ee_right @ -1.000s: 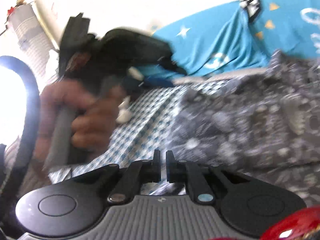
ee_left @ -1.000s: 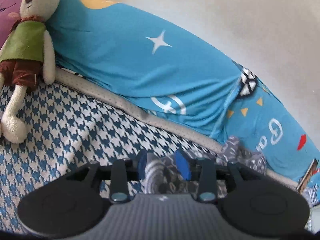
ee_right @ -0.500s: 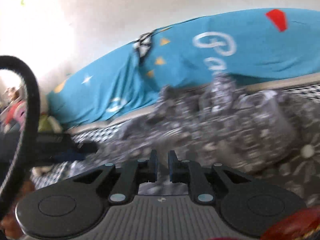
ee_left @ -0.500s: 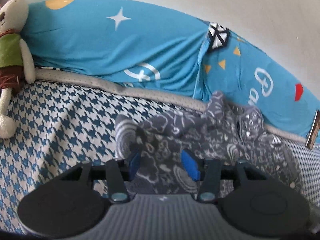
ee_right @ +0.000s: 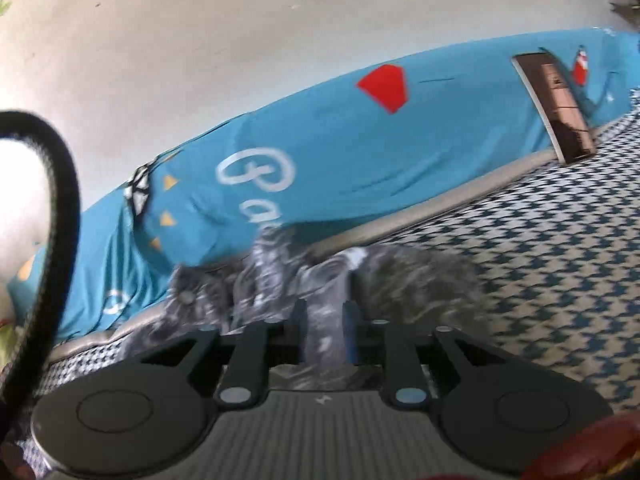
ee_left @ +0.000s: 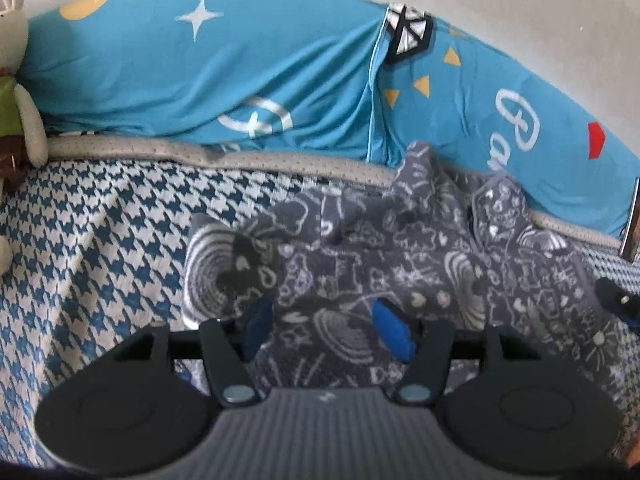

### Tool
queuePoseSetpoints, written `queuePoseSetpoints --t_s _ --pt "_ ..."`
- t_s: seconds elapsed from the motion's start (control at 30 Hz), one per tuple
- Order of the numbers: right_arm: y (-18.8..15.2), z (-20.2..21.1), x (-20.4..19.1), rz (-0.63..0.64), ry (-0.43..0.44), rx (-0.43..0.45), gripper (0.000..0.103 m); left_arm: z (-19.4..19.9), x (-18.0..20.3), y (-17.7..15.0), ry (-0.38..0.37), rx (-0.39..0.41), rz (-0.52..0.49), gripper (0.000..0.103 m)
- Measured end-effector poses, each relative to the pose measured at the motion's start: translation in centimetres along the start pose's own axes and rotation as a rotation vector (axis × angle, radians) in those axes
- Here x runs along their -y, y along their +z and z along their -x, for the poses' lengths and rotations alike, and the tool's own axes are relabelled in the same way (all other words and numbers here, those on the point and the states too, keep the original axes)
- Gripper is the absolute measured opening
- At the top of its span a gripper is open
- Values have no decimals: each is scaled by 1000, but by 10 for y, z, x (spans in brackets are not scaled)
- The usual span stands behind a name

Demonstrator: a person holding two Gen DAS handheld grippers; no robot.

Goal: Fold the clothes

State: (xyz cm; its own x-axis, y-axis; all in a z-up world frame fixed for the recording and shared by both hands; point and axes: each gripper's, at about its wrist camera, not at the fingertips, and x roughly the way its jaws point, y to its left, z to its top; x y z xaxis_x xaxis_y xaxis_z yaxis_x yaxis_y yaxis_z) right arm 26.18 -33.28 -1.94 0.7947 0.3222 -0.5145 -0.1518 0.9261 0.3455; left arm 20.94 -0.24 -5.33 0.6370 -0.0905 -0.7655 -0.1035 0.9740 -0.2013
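A dark grey garment with white doodle print lies crumpled on the blue-and-white houndstooth bed sheet, up against the blue pillow. My left gripper hovers over the garment's near left part, open, with its blue pads wide apart and cloth beneath them. In the right wrist view the garment is blurred. My right gripper sits at its near edge, its fingers parted by a narrow gap with grey cloth showing in it. A dark piece of the right gripper shows at the garment's right end.
A long blue pillow with stars and white lettering runs along the back against a pale wall. A plush rabbit sits at the far left. A black cable arcs on the left. A framed brown panel leans far right.
My left gripper swung right over the garment and its pads spread wider. My right gripper swung right to the garment's edge, and its fingers went from shut to slightly parted.
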Motion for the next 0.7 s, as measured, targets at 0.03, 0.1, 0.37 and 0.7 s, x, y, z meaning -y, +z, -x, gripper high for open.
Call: queuePoseSetpoints --t_s 0.03,0.1,0.37,0.7 --pt "-1 -2 3 -1 1 -12 28 -2 0 -1 1 -4 2 58" --pt "-4 -6 7 1 8 -43 29 -7 -1 -4 4 -12 5 59" --pt "-17 -19 10 60 -28 -79 33 -11 4 -7 9 -9 -13 71" --pt "-4 17 0 93 -26 -28 12 12 12 -1 -36 30 31 88"
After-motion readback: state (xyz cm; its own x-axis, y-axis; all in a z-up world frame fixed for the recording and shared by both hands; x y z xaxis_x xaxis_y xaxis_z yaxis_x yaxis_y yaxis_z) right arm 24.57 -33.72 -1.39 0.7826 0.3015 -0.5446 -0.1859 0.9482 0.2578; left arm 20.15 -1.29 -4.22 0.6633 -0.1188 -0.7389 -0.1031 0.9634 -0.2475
